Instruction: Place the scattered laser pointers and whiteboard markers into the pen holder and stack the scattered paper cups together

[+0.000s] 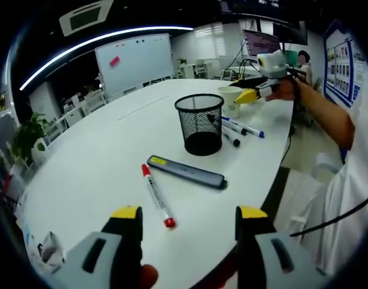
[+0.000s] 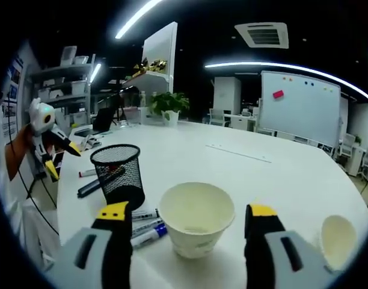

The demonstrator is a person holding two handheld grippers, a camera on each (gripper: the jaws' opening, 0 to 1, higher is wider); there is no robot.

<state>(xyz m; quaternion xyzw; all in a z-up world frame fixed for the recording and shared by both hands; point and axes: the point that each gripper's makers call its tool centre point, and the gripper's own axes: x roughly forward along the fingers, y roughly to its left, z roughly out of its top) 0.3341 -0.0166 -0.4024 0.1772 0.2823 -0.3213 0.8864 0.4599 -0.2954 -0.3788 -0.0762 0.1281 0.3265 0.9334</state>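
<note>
Pretty much nothing's sorted yet, I'd say. Left gripper (image 1: 188,218) is hovering with jaws wide, a red marker (image 1: 157,196) and dark laser pointer (image 1: 186,171) lying just ahead, the mesh pen holder (image 1: 199,124) sitting beyond. Right gripper (image 2: 189,219) is gaping wide around an upright white paper cup (image 2: 196,218); a second cup (image 2: 338,239) is lying off right, more markers (image 2: 145,224) left.

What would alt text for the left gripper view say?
An open left claw hovers over a white table above a red-capped marker and a dark laser pointer. Beyond them stands a black mesh pen holder, with more markers and a paper cup behind.
</note>
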